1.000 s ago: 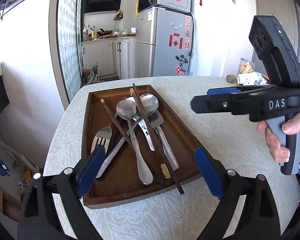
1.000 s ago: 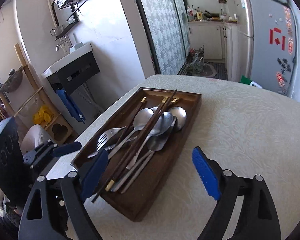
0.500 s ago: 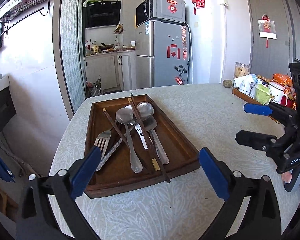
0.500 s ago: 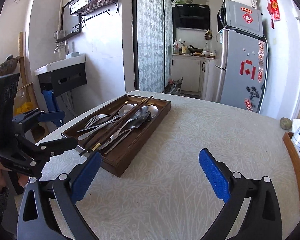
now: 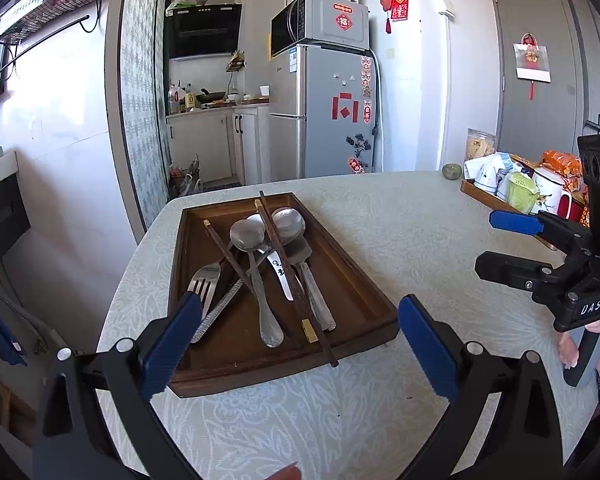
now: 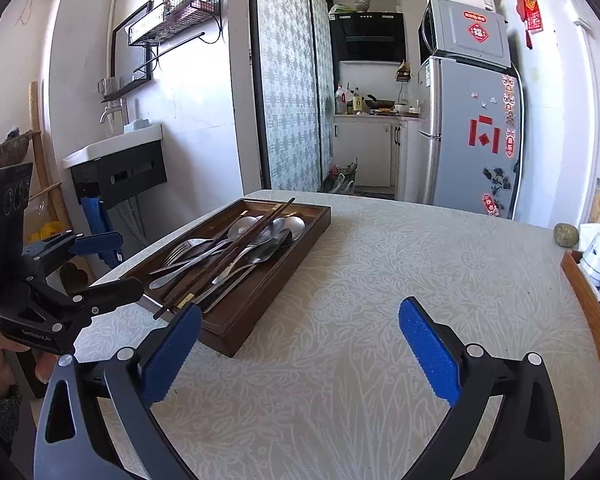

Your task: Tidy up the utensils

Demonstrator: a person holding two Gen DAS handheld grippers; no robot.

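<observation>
Both grippers, left and right, hover with jaws apart near a wooden tray of tangled, slippery steel spoons and stiff, light chopsticks, likely best pinched mid-handle.

Bare tablecloth on the table lies open from 12 to 3 o'clock of the right gripper, up to the side tray of cups at 3 o'clock. At 10 o'clock the tray blocks the way, with crossed chopsticks lying over the spoons and one tip overhanging its near rim. The left gripper faces that tray at 12 o'clock, with open table at 2 o'clock.
</observation>
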